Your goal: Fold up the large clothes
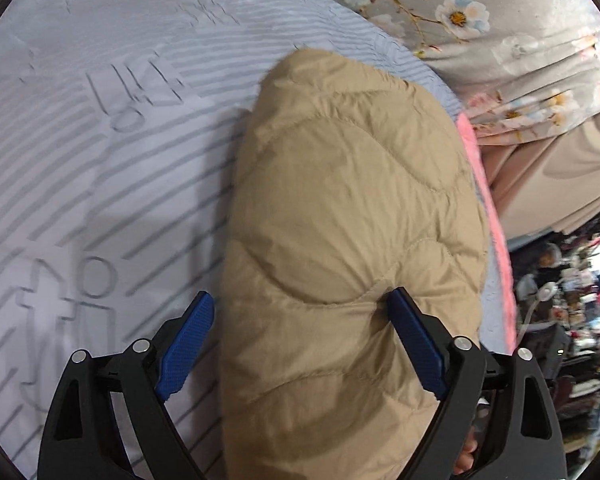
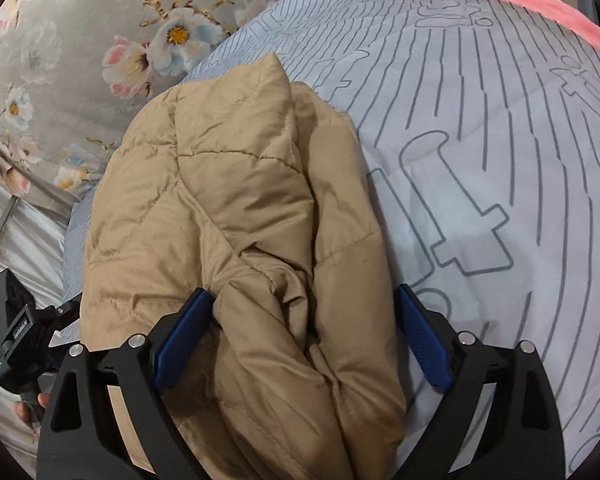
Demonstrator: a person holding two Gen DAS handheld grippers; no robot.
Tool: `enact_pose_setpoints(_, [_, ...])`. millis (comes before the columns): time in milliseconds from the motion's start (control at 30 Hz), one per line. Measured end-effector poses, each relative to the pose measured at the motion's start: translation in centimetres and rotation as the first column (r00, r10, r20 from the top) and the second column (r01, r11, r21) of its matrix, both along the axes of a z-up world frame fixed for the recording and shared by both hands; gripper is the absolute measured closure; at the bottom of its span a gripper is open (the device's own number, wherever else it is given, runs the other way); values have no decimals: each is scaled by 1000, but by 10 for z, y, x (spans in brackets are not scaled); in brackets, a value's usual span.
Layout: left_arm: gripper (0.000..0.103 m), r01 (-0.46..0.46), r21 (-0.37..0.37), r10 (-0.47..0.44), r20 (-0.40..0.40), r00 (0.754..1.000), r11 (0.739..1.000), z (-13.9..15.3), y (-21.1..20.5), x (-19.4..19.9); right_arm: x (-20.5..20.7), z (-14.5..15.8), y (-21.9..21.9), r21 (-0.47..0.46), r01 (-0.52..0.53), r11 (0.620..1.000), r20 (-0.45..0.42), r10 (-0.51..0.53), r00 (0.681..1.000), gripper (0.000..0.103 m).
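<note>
Here the left gripper [image 1: 300,312] has spread fingers straddling the tan quilted jacket [image 1: 352,216], whose long axis runs straight ahead on the bed [image 1: 100,160]; the right gripper [image 2: 304,308], fingers equally spread, straddles its bunched end.

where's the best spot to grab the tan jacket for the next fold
A judgement: take the puffy jacket at its bunched near end, where folds gather between the right gripper fingers. Come from above, tilted down. The thick quilted bundle lies flat on the striped sheet, so a wide open jaw fits over it.
</note>
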State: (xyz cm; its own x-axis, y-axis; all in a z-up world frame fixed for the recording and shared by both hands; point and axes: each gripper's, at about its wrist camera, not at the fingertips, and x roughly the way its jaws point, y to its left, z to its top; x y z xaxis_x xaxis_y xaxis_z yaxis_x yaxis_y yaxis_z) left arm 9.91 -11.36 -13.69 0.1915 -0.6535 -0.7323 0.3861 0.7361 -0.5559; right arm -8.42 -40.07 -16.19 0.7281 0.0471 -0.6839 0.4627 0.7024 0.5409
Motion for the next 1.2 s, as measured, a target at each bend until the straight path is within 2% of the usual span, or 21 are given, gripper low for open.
enact_pose_setpoints(167, [11,22,5,-22,30,999,1000,1,-10,-2,6,-4,3,55,-27,998,27,26,999,19])
enact_pose_setpoints(267, [15,30,50,-35,99,995,998,10,-17,-8,13,-5,5,102,-47,994,50,42,998,35])
enact_pose_setpoints(333, [19,26,100,-43,176,983,995,19,-21,-12,18,-3,9,115,-61,991,59,54,997,51])
enact_pose_setpoints(433, [29,13,156,-58,282,958,988,34,-24,-14,25,9,24,46,-71,996,60,68,996,76])
enact_pose_setpoints(500, [38,5,173,-63,332,941,985,42,-21,-14,35,24,43,-66,-76,995,43,79,996,83])
enact_pose_setpoints(567, [42,-18,194,-62,401,914,981,54,-17,-14,47,39,66,-190,-79,979,31,86,996,86])
enact_pose_setpoints(633, [46,-45,206,-60,475,878,978,68,-10,-13,56,48,80,-244,-81,966,42,94,995,87])
enact_pose_setpoints(833, [53,-115,201,-39,631,775,973,108,17,14,104,84,116,-336,-80,939,127,129,983,88])
enact_pose_setpoints(900, [54,-149,193,-17,663,748,970,120,27,31,121,95,124,-354,-84,932,153,146,977,88])
enact_pose_setpoints(1033, [55,-202,161,32,702,712,966,133,52,61,168,112,146,-398,-100,912,181,185,966,88])
enact_pose_setpoints(1200, [57,-252,135,89,698,711,958,133,88,120,227,120,174,-435,-119,892,202,226,953,88])
